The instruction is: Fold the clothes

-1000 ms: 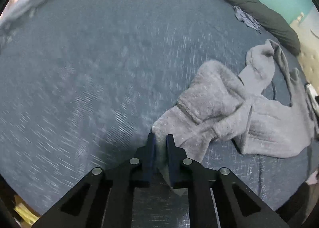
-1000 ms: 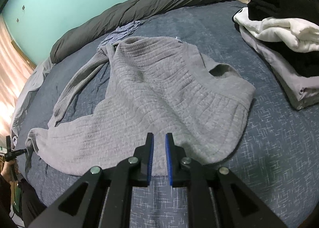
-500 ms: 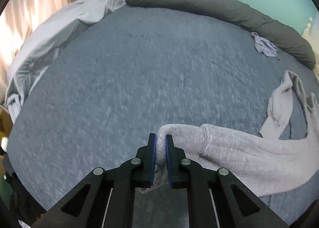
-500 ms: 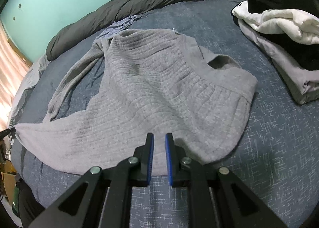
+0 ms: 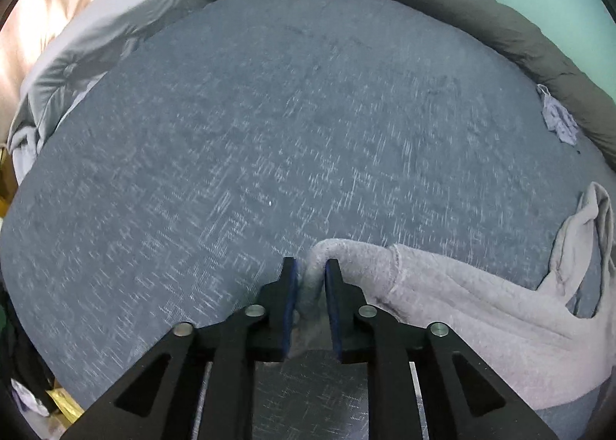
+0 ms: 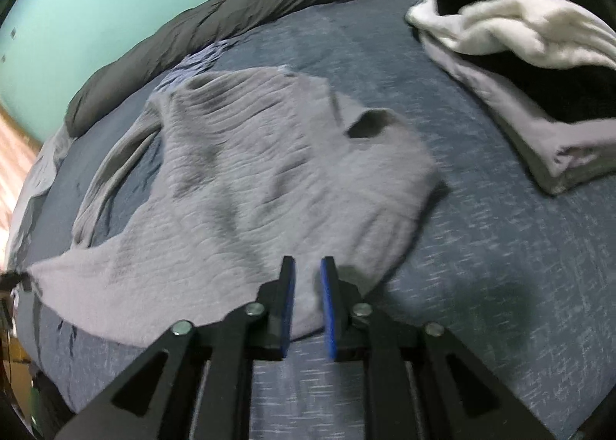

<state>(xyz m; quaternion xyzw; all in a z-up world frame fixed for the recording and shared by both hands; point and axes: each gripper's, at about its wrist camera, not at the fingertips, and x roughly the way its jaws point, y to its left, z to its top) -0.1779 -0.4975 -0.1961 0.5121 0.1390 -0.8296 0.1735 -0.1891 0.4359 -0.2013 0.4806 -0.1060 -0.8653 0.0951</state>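
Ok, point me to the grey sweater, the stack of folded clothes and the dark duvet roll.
grey sweater [image 6: 238, 178], right wrist view, middle of its ribbed body.
stack of folded clothes [image 6: 539, 66], right wrist view, white layer.
dark duvet roll [image 5: 481, 12], left wrist view, its middle.

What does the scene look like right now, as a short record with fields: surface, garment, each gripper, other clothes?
surface: bed with blue-grey cover
garment: grey sweater spread on the cover, one sleeve pulled out to the side
left gripper: shut on the sweater's sleeve end
right gripper: fingers over the sweater's near edge, cloth between them; grip unclear
other clothes: stack of folded clothes right of the sweater
far edge: dark rolled duvet
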